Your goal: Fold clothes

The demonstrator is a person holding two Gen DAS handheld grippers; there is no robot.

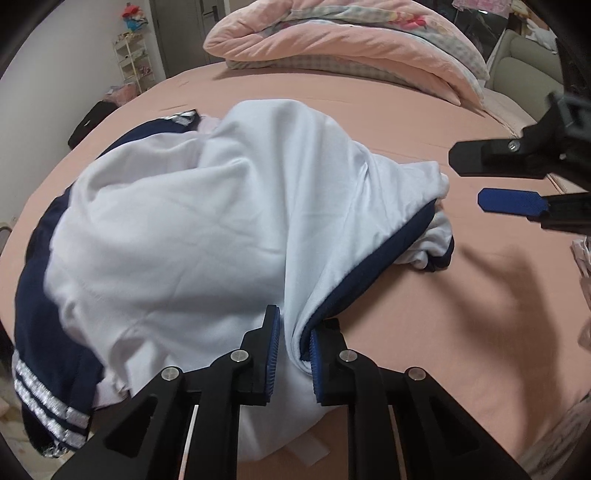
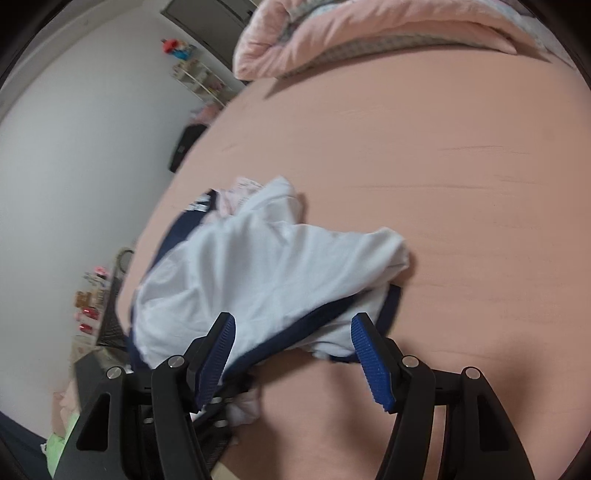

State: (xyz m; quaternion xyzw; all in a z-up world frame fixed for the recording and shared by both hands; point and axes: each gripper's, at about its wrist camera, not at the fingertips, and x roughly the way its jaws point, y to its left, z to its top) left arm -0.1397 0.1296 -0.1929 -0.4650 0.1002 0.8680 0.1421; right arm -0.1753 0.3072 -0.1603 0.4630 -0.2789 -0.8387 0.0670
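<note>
The left gripper (image 1: 291,350) pinches a fold of the white, navy-trimmed cotton garment (image 1: 184,229) to lift it, while the right gripper (image 2: 295,354) hovers spread, holding nothing.

A home bedroom: a wide bed (image 1: 369,110) under a pink sheet, a folded pink quilt (image 1: 343,40) heaped at its far end, a white wire shelf rack (image 1: 131,61) with toys on top against the pale wall, and a grey door (image 1: 184,26) beyond.
</note>
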